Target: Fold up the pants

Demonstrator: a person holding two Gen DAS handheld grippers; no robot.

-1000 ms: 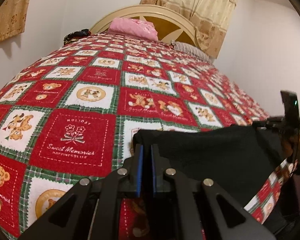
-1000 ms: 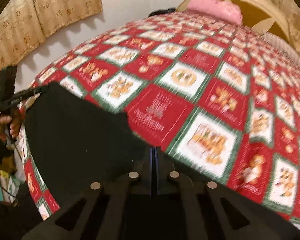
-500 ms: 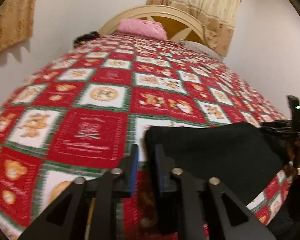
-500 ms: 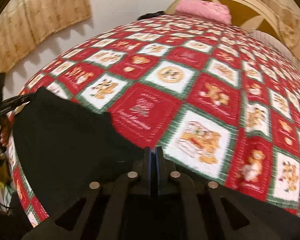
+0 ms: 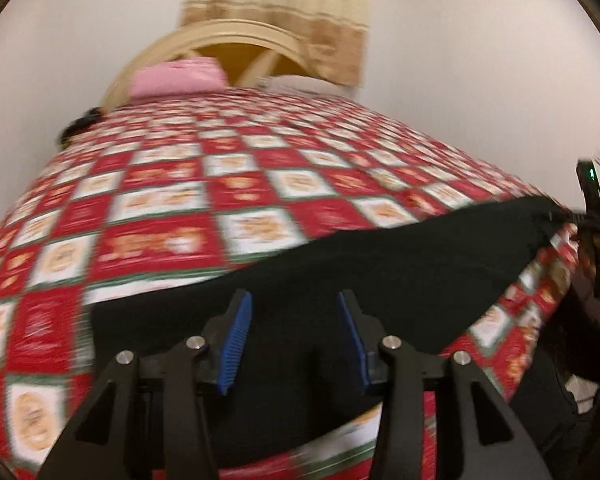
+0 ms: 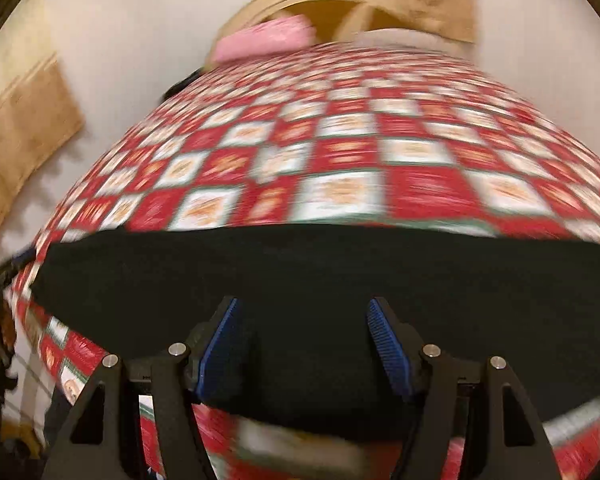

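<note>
While both grippers' ribbed blue fingers gape wide, flat black pants lie on checkered quilt.

One pair of black pants is being shown on one bed, which is being covered by one red-and-white checked quilt. Two grippers are being counted: the left gripper and the right gripper. One pink pillow, one arched headboard and two curtains are being seen.
</note>
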